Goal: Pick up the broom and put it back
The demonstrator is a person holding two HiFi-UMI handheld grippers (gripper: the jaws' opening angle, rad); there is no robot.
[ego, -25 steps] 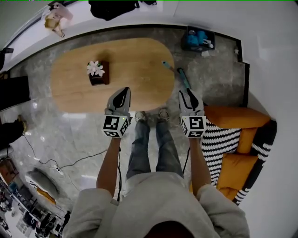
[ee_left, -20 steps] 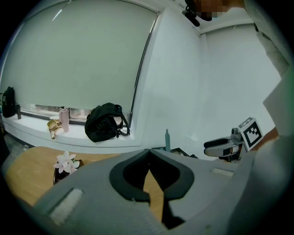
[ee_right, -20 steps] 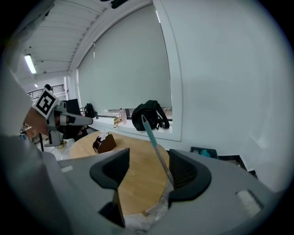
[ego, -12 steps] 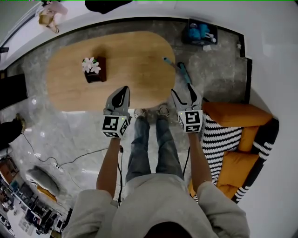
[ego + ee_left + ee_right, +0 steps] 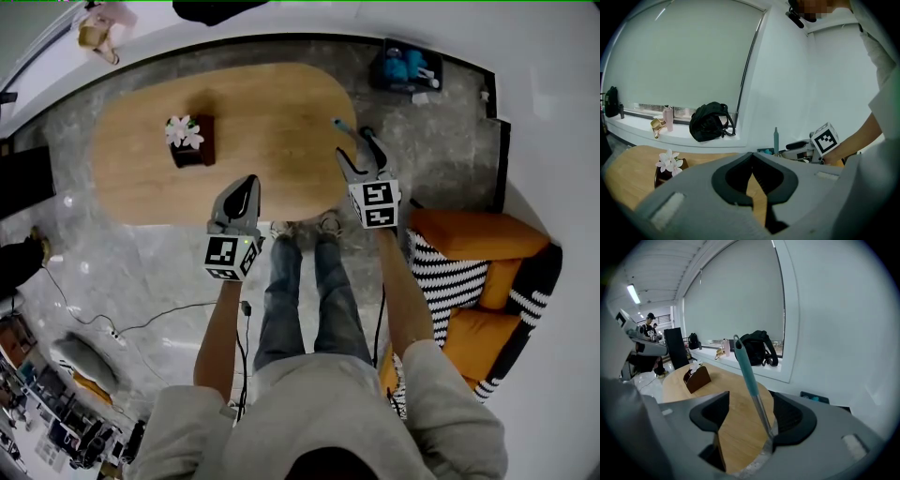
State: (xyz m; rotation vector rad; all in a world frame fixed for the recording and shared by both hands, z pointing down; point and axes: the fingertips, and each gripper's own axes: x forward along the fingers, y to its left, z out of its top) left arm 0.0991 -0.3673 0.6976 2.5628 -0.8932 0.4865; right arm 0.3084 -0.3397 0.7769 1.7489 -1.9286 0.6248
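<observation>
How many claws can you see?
2. The left claw is shut and empty over the table, at its near edge. The right claw is open at the right end; its jaws have just been opening, the broom handle between them.

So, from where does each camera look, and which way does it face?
Head view: on the person's head, facing steeply down at the table; shows both forearms, legs, left gripper and right gripper.
Left gripper view: on the left gripper, facing along its shut jaws over the table to the backpack; the right gripper shows at right.
Right gripper view: on the right gripper, facing along jaws that have just opened, broom handle between them.
Shared: both gripper views show table, flower box, backpack.
</observation>
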